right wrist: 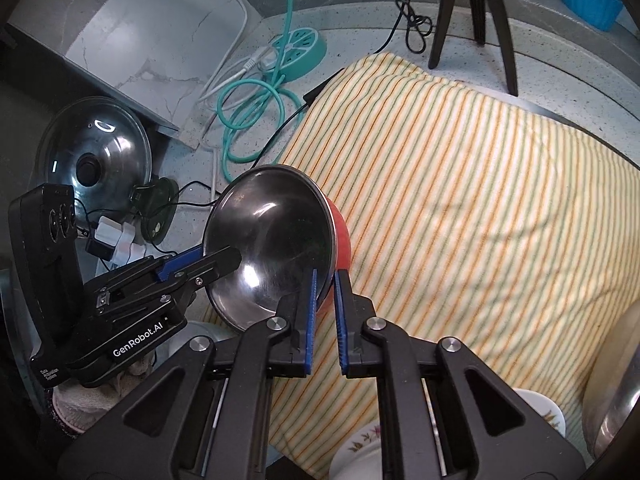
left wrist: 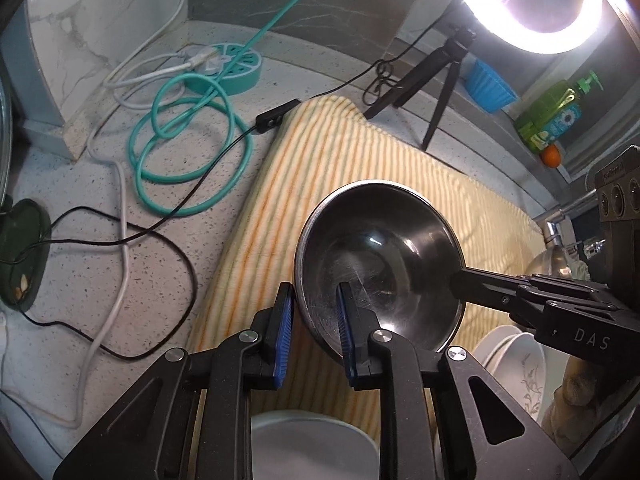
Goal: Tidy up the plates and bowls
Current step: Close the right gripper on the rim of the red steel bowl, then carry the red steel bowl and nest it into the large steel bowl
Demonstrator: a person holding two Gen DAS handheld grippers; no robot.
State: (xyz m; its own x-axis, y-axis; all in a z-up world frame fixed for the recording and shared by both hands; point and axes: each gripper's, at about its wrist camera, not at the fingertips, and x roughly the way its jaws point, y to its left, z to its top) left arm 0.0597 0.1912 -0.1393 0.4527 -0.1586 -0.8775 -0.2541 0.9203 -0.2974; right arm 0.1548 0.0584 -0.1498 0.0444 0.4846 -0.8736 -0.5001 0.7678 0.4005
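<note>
A steel bowl with a red outside (left wrist: 380,264) (right wrist: 272,240) is held tilted above the striped yellow towel (left wrist: 320,160) (right wrist: 460,200). My left gripper (left wrist: 316,312) has its jaws astride the bowl's near rim, shut on it; it shows at the left of the right wrist view (right wrist: 200,260). My right gripper (right wrist: 325,280) is shut on the opposite rim, one pad inside and one on the red outside; its finger (left wrist: 480,284) shows in the left wrist view. White floral plates (left wrist: 516,364) (right wrist: 360,448) lie below.
Teal and white cables (left wrist: 184,136) and a teal power hub (left wrist: 236,68) lie on the speckled counter. A tripod (left wrist: 440,80) with a ring light, a blue tub (left wrist: 488,84), a soap bottle (left wrist: 552,116) and a pot lid (right wrist: 96,148) surround the towel.
</note>
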